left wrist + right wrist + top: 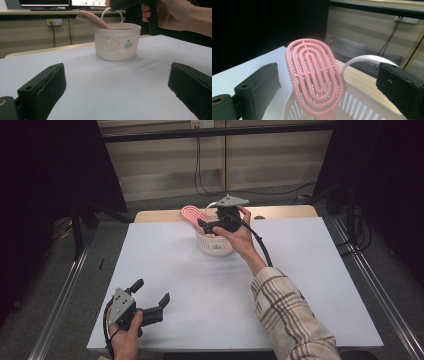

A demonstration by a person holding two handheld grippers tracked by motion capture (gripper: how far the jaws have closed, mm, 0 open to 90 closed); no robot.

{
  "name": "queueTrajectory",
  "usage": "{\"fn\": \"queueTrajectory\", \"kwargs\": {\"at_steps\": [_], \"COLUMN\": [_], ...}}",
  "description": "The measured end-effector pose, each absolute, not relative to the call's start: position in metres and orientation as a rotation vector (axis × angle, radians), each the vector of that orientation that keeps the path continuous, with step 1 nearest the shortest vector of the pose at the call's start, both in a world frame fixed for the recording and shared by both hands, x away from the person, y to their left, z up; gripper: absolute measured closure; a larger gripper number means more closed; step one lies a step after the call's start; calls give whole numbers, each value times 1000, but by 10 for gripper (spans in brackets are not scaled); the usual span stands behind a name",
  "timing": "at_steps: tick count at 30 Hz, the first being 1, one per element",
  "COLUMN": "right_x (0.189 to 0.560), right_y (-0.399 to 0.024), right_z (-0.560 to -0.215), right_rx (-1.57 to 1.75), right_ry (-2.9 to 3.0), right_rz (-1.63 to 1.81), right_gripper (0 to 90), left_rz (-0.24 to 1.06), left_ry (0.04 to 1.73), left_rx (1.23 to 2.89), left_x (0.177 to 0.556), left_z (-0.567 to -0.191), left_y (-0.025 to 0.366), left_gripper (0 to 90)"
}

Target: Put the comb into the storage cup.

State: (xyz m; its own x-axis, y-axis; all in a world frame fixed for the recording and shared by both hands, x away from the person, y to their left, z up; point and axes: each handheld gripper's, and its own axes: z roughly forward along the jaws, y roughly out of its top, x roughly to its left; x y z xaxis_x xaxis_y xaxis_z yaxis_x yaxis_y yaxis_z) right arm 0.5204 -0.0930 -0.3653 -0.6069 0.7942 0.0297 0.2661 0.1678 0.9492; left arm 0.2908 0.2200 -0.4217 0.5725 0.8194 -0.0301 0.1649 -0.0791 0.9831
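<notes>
A pink oval hairbrush (190, 213) stands tilted in a white slatted basket (215, 246) at the far middle of the table, its head leaning out over the rim to the left. My right gripper (207, 218) hovers at the basket's top, open. In the right gripper view the brush head (314, 75) rises between the two wide-apart jaws with a gap on each side, above the basket rim (352, 100). My left gripper (151, 291) rests open near the table's front left corner. In the left gripper view the basket (117, 42) and brush (92, 19) stand far ahead of it.
The basket's white handle (367, 58) arches beside the right jaw. The white table top (200, 285) ends in a wooden strip (280, 212) at the far edge. Cables (200, 170) hang down the wall behind, and dark stands flank the table.
</notes>
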Motion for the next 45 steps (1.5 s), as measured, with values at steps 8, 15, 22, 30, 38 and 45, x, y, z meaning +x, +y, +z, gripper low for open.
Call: {"fn": "queueTrajectory", "kwargs": {"at_steps": [8, 15, 22, 30, 38, 45], "right_x": [515, 510, 505, 494, 487, 476], "right_y": [-103, -109, -116, -122, -128, -135], "right_z": [-362, -360, -359, -358, -353, -352], "right_rx": [998, 993, 1003, 987, 988, 983], "right_ry": [1949, 1928, 1895, 1872, 1848, 1831], "right_rz": [1454, 1448, 1454, 1459, 1474, 1462], "right_gripper": [42, 28, 27, 27, 27, 27], "left_rz": [679, 681, 688, 687, 688, 696], "left_ry": [860, 862, 864, 857, 858, 852], "left_rx": [1582, 1580, 1573, 1573, 1571, 1575], "left_x": [291, 291, 289, 289, 289, 288], "left_z": [-422, -422, -421, -421, -421, -420], "left_y": [222, 222, 223, 223, 223, 223], "left_gripper": [16, 16, 16, 16, 16, 16]}}
